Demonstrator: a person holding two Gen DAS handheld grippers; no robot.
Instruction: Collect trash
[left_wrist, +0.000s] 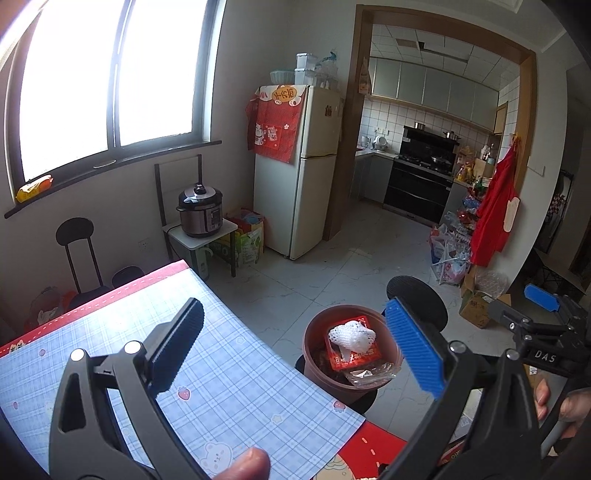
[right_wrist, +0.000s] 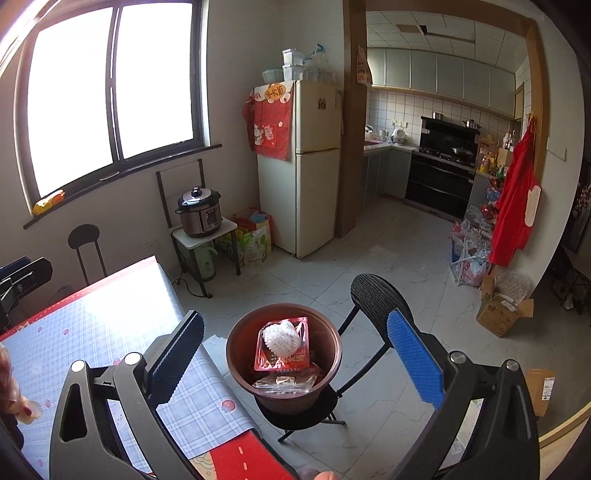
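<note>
I have both tools empty and spread wide: the left tool (left_wrist: 295, 350) hangs over the edge of the counter (left_wrist: 229, 380), and the right tool (right_wrist: 295, 354) hangs just above the brown bucket (right_wrist: 283, 356), with nothing between either pair of pads. The bucket is my landmark. It stands on the seat of a small black folding chair (right_wrist: 373, 299) just beside the counter's corner, and the trash is already inside it: a white foam fruit net (right_wrist: 280, 336) lies on top of a red plastic tray (right_wrist: 284, 347), and crumpled clear packaging (right_wrist: 286, 384) sits at the near side of the bucket, level with the rim. On the part of the counter nearest the bucket I see no loose trash, only the blue checked cloth, so I judge the collecting is close to finished, though the far and near ends of the counter are partly hidden behind my tools. The risks I see all concern the bucket. It is perched on a small seat, so a nudge from the right tool's pads on the rim could tip it onto the floor. The foam net is light and rests loose on top, so a passing tool could drag it out. The clear packaging rides high and could spill if more is pressed in.
</note>
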